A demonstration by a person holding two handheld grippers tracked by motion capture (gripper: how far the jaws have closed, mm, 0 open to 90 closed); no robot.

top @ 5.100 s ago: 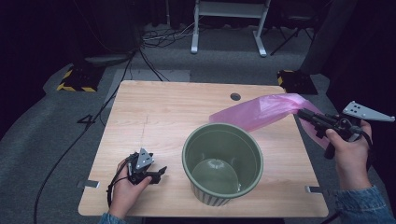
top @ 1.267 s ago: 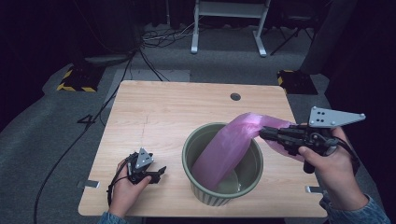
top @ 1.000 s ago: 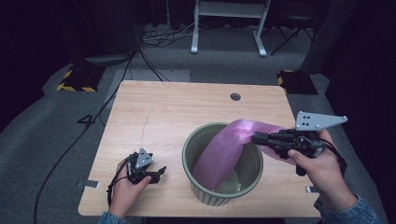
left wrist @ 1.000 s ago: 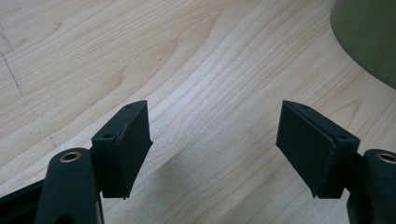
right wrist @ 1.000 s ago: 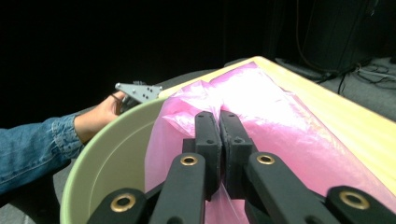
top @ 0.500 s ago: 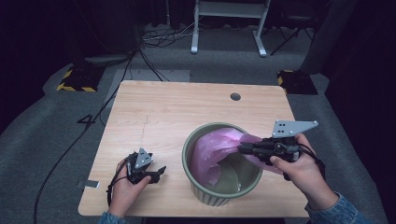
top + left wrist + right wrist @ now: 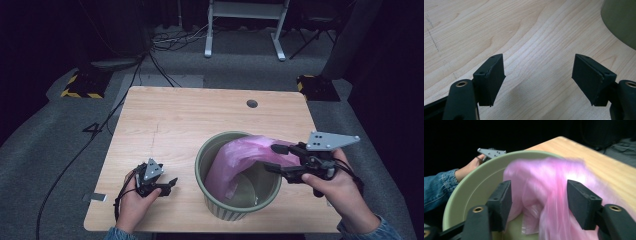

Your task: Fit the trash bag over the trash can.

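High view: a green bin (image 7: 239, 200) stands on the near right part of the wooden desk (image 7: 185, 120), and a pink plastic bag (image 7: 240, 160) drapes over its far right rim and hangs down into it. The right tongs (image 7: 274, 159) hover at that rim, held level in the person's right hand (image 7: 334, 186) and pointing toward the bin's middle, with the grey three-cornered plate (image 7: 330, 141) on top. Their jaws have just been opening and now stand apart; the bag lies between them, but the pads do not press on it.

From the right gripper view, the two black pads (image 7: 503, 197) sit on either side of the pink bag (image 7: 544, 192), which is blurred and bunches down inside the bin (image 7: 474, 192). Gaps show between the film and each pad. Beyond the bin's rim, the person's other hand (image 7: 471, 166) and a blue denim sleeve (image 7: 437, 187) appear at the left.

At the near left of the desk in the high view, the left tongs (image 7: 167, 184) rest low in the left hand (image 7: 131, 202), well apart from the bag and just beside the bin. The left gripper view looks down on bare wood (image 7: 534, 50), with the jaws wide apart and nothing between them; the bin's green wall (image 7: 621, 22) curves in at the upper right corner.
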